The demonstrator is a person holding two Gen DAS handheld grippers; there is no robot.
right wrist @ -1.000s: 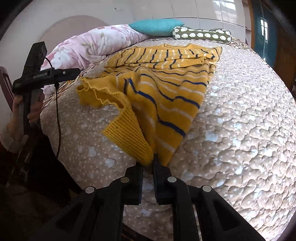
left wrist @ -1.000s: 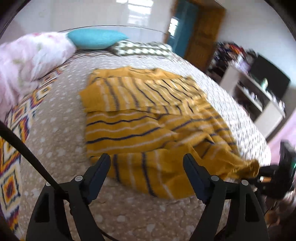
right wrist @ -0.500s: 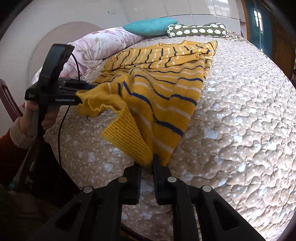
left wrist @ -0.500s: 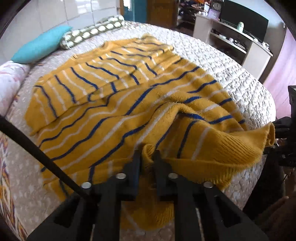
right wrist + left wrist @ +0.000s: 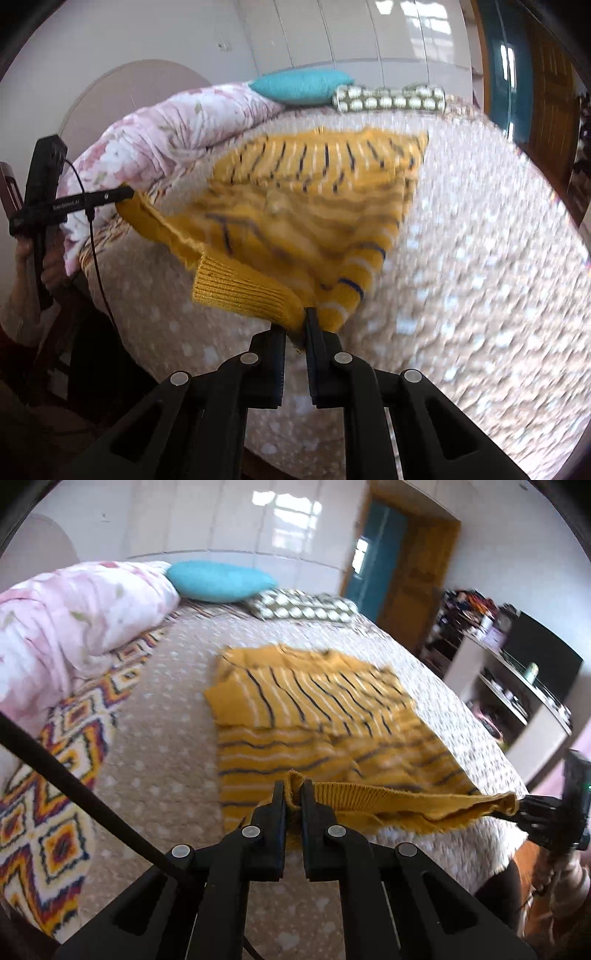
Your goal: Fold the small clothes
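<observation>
A quilted bed (image 5: pixel 155 775) is shown bearing a pink duvet (image 5: pixel 66 627), a teal pillow (image 5: pixel 218 580) and a spotted bolster (image 5: pixel 303 605) at its far end, with a yellow striped sweater (image 5: pixel 314 716) spread across its middle. The sweater's ribbed hem (image 5: pixel 399 801) is lifted off the bed and stretched between the two grippers. One hem corner is clamped in the closed left gripper (image 5: pixel 293 794), and the other corner is pinched in the closed right gripper (image 5: pixel 301 325).

One striped sweater (image 5: pixel 314 716), two pillows (image 5: pixel 218 581) (image 5: pixel 303 605), one floral quilt (image 5: pixel 66 620).
</observation>
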